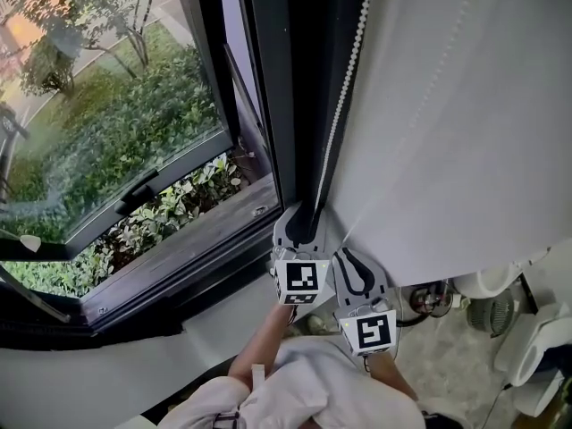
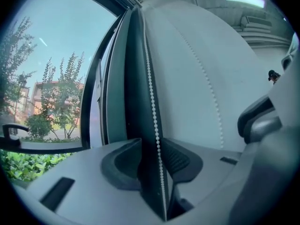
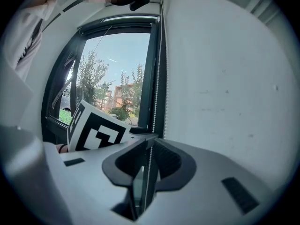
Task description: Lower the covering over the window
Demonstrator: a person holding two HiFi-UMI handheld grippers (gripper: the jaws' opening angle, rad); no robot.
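A white roller blind (image 1: 447,132) hangs to the right of the dark window frame. Its white bead chain (image 1: 344,105) runs down beside the frame to my two grippers. My left gripper (image 1: 304,214) is the upper one. In the left gripper view its jaws (image 2: 151,144) stand apart, and the chain (image 2: 152,102) passes through the gap close to the right finger without being pinched. My right gripper (image 1: 347,257) sits just below and to the right. In the right gripper view its jaws (image 3: 150,142) are closed on the chain (image 3: 158,78). A second chain strand (image 2: 206,78) lies against the blind fabric.
The window sash with its black handle (image 1: 138,190) is swung open over green shrubs. The dark sill (image 1: 206,231) runs below it. On the floor at lower right are a small fan (image 1: 492,315) and white objects. A white sleeve (image 1: 322,382) fills the bottom middle.
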